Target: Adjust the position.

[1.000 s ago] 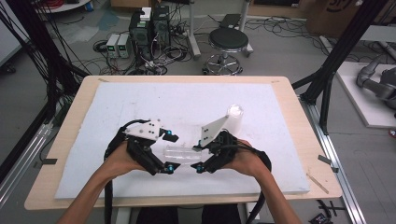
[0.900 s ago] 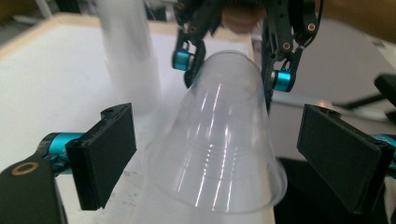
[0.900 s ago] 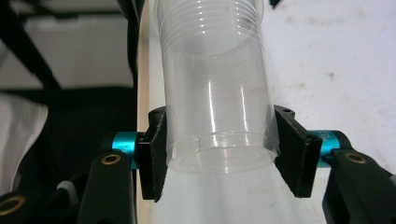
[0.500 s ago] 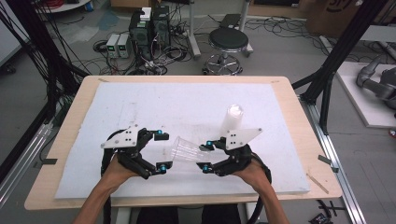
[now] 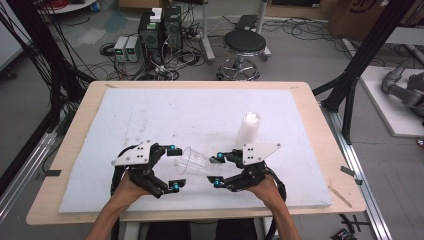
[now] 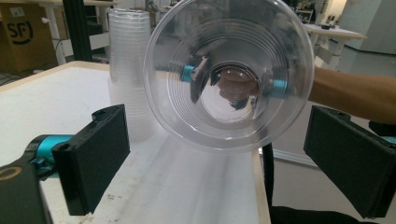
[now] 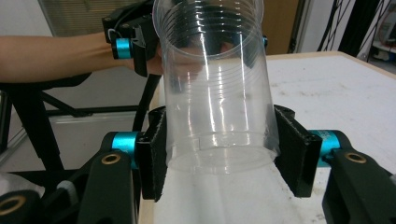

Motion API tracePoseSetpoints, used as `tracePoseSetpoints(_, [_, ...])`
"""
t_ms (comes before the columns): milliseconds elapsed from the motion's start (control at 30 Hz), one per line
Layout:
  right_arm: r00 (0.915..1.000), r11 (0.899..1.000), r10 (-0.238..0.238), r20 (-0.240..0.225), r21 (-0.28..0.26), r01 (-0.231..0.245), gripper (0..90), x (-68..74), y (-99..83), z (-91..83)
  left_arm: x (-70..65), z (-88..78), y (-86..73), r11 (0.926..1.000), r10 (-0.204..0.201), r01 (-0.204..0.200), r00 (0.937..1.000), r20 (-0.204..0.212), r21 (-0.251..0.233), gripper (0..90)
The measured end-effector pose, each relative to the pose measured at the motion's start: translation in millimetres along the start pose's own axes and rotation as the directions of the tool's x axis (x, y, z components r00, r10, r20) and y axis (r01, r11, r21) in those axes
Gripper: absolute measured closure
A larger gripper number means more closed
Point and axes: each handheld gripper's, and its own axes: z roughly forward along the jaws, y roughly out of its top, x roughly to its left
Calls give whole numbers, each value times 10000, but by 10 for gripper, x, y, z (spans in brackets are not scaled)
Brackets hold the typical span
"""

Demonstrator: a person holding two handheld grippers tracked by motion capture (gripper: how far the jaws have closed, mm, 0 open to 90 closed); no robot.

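Cup: a clear plastic cup (image 5: 196, 163) lay sideways in the air between both grippers, low over the white mat (image 5: 150, 115).
Right gripper (image 7: 219, 154): pads were clamped on the cup's base end.
Left gripper (image 6: 217, 163): jaws had just been opening, wide apart around the rim, pads clear of it.
Stack of cups (image 5: 248, 127): stood upright just beyond.
Handling: looked light, thin, slippery, easily crushed; best taken gently near the stiffer base or rim.

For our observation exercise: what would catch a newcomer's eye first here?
A clear plastic cup lies sideways at the near middle of the white table, its base clamped in the right claw. The left claw, jaws just opened, faces its mouth. A stack of cups stands upright behind.
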Motion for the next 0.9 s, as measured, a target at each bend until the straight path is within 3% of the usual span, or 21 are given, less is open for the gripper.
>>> tracePoseSetpoints(567, [9995, 9986, -99, -291, -525, 83, 433, 3, -25, 25, -8, 240, 102, 9999, 111, -106, 9986, 514, -103, 70])
tracePoseSetpoints(900, [9989, 9978, -91, -451, -662, 61, 433, -5, -44, 28, 7, 270, 143, 9998, 166, -154, 9949, 996, -130, 177])
